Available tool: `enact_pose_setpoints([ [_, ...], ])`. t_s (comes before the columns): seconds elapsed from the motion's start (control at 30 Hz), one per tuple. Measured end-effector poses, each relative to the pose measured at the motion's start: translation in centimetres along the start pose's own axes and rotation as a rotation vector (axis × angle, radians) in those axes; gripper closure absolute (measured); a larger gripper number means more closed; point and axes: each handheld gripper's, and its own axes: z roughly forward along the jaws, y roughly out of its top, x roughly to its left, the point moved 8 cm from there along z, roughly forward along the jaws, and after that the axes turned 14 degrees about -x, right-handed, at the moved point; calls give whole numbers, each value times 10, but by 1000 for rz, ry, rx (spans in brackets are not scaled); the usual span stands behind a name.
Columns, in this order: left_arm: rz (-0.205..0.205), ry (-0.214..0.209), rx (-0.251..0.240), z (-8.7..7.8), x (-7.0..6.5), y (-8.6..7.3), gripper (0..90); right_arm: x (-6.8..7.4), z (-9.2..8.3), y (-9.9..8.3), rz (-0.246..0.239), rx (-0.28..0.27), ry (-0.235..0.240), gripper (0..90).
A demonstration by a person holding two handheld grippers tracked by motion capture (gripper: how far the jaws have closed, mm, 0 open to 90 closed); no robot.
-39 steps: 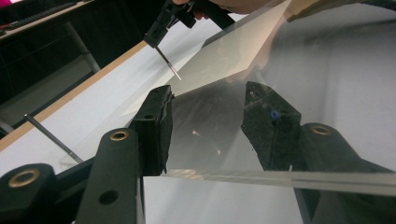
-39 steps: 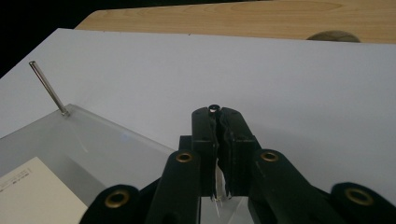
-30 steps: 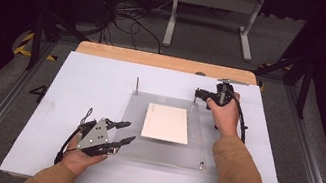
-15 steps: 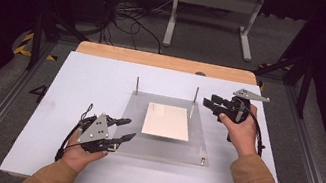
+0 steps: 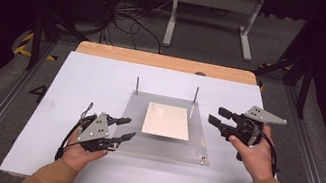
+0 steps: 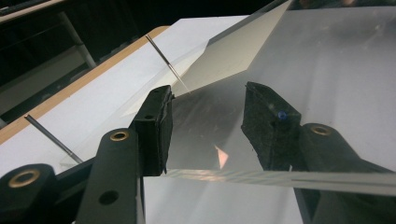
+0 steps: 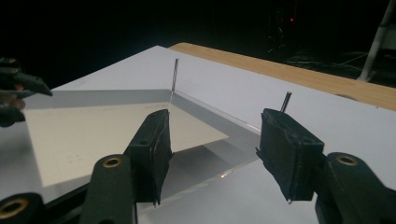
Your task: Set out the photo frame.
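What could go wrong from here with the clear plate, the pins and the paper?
The left gripper has its open jaws at the clear plate's near-left edge; a nudge could slide the plate and the loose paper on it. The right gripper, whose empty jaws have just been opening, sits close to the right pin and might knock or bend it.

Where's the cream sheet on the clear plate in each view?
High view: cream sheet centre, on the clear plate.
Left gripper view: sheet upper centre, beyond the jaws.
Right gripper view: sheet left, behind the left jaw.
Shared landmark: upright pin.
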Motion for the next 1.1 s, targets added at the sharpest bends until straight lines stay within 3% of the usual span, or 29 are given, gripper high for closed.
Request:
enact_pose_setpoints([
  [0.1,3,2,-1,0,1,1,516,4,-6,-2,-34,15,2,448],
  [0.2,3,1,-1,0,1,1,515,12,-17,-10,-109,37,16,431],
  [0.47,-1,1,0,0,1,2,515,18,-38,-20,-139,58,5,385],
  [0.57,-8,3,-3,0,1,2,515,27,-46,-28,-179,70,42,336],
  [0.73,-9,-1,0,0,2,3,514,40,-47,-33,-226,69,97,308],
  [0.83,-13,1,-7,0,3,3,514,45,-43,-37,-282,94,109,310],
  [1.1,-22,2,-11,1,4,5,513,59,-28,-33,-326,7,152,255],
])
